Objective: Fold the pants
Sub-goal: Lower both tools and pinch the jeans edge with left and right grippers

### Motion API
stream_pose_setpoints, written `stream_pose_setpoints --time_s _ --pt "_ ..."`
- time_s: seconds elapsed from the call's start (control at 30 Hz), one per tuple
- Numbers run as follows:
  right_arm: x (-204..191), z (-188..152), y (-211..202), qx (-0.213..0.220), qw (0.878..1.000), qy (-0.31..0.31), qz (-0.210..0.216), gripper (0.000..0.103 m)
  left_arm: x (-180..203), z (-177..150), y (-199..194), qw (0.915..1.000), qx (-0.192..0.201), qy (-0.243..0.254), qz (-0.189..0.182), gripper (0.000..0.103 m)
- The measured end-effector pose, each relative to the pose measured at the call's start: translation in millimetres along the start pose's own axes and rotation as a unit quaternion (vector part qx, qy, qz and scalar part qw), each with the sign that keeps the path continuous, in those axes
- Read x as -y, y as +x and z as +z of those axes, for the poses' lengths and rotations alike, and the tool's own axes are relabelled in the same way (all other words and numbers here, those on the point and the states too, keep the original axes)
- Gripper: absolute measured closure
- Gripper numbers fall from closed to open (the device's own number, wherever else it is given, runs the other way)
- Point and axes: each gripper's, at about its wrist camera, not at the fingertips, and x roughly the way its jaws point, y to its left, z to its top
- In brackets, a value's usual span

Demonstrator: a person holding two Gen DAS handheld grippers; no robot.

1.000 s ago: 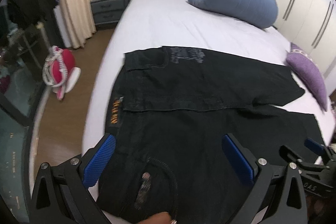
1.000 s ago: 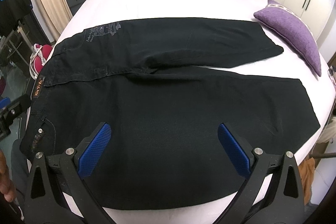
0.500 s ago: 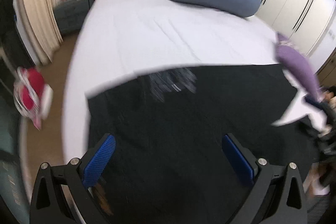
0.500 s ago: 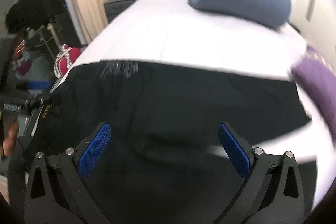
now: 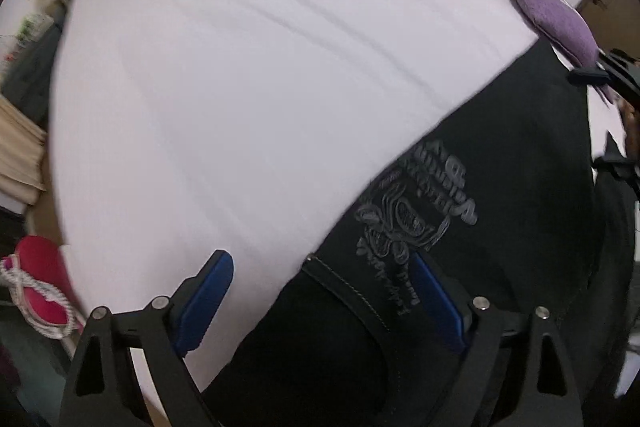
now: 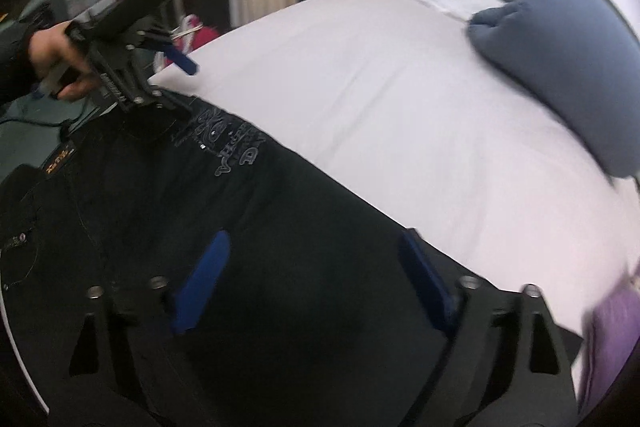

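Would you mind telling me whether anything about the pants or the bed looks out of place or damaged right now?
Nothing stands out. The black pants lie flat on the white bed, their far edge straight; no tear or spill shows, though the pictures are blurred. The blue duvet sits bunched near the headboard, and the purple cushion rests at the bed's edge.

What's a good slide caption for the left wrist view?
Open left tool straddling the far edge of black pants spread on a white bed.

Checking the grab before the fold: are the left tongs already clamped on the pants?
No. The left tongs stand open over the edge of the black pants, with neither blue pad pressing the fabric.
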Motion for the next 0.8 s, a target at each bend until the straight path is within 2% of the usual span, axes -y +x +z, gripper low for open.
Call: stream_pose_setpoints --time_s 0.07,0.17,0.23,0.3,0.33,0.4,0.53,0.57,0.67,0.8 --pt "9.1 8.4 13.8 -0.007 1.000 -0.009 0.024 0.031 -4.1 -1.4 13.6 0.9995 -0.031 0.009 0.003 0.013" --pt "20.2 22.8 37.0 -0.021 0.999 -0.018 0.040 0.037 -7.5 -0.4 15.7 0.9992 -0.036 0.015 -0.006 0.016" --pt "17.1 32.2 48.6 -0.029 0.998 -0.027 0.053 0.043 -9.6 2.4 11.9 0.9993 -0.035 0.012 -0.010 0.036" --pt "13.3 36.5 55.4 -0.036 0.997 -0.037 0.056 0.047 -9.5 3.1 6.4 0.9990 -0.035 0.006 -0.029 0.071" --pt "0.8 35.4 53.7 -0.037 0.997 -0.041 0.059 0.048 -7.1 1.6 3.8 0.9989 -0.035 0.008 -0.031 0.074" --pt "-0.4 44.5 62.9 -0.043 0.996 -0.047 0.067 0.049 1.2 -1.4 -1.1 0.9992 -0.027 0.024 -0.017 0.087" --pt "-1.3 58.8 76.7 -0.058 0.993 -0.069 0.073 0.051 12.2 -14.4 -18.9 0.9987 0.019 0.045 0.011 0.091" --pt "-0.3 60.7 77.8 -0.060 0.993 -0.072 0.074 0.053 17.6 -20.5 -25.0 0.9978 0.032 0.053 0.022 0.096" --pt "3.1 71.3 83.1 -0.066 0.992 -0.086 0.071 0.053 36.3 -43.3 -43.6 0.9929 0.069 0.084 0.048 0.096" --pt "8.6 82.1 88.1 -0.075 0.990 -0.097 0.069 0.054 62.4 -63.7 -53.1 0.9855 0.099 0.119 0.070 0.096"
